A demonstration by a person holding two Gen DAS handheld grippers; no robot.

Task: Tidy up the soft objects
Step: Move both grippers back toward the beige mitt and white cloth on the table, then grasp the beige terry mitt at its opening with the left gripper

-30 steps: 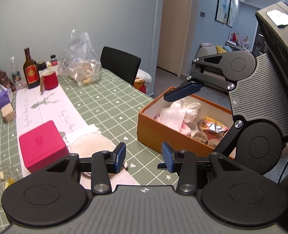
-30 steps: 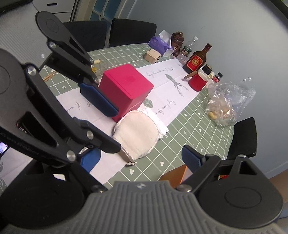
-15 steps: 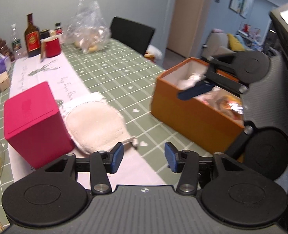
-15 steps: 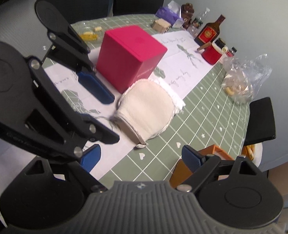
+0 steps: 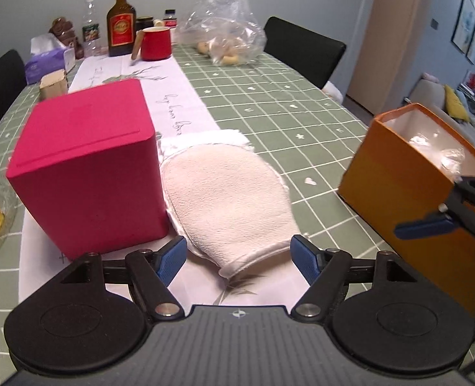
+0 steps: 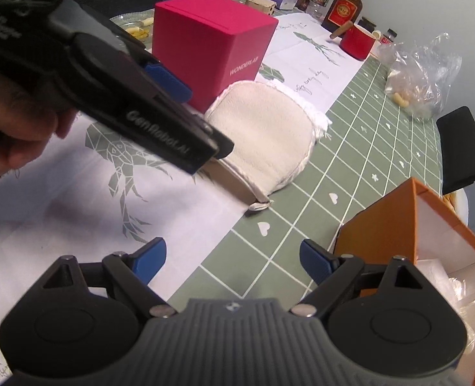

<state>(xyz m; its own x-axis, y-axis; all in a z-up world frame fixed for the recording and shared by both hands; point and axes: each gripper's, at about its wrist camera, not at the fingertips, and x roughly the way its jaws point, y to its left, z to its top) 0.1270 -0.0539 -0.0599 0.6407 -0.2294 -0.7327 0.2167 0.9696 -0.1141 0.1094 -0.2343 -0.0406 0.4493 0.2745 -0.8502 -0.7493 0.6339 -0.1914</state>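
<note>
Red box (image 5: 86, 164) crowds the mitt (image 5: 228, 193); orange box (image 5: 408, 193) stands apart.

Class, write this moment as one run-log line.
left gripper: open, at cream mitt cuff | right gripper: open, empty | mitt on table, beside red box | orange box: open

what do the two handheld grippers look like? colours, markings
Both alike: the left gripper and right gripper have matte black linkage arms with silver pivot screws, round black discs, a ribbed dark-grey body with a small compass-like emblem, and blue fingertip pads. White "GenRobot.AI" lettering runs along the left one's side.
</note>
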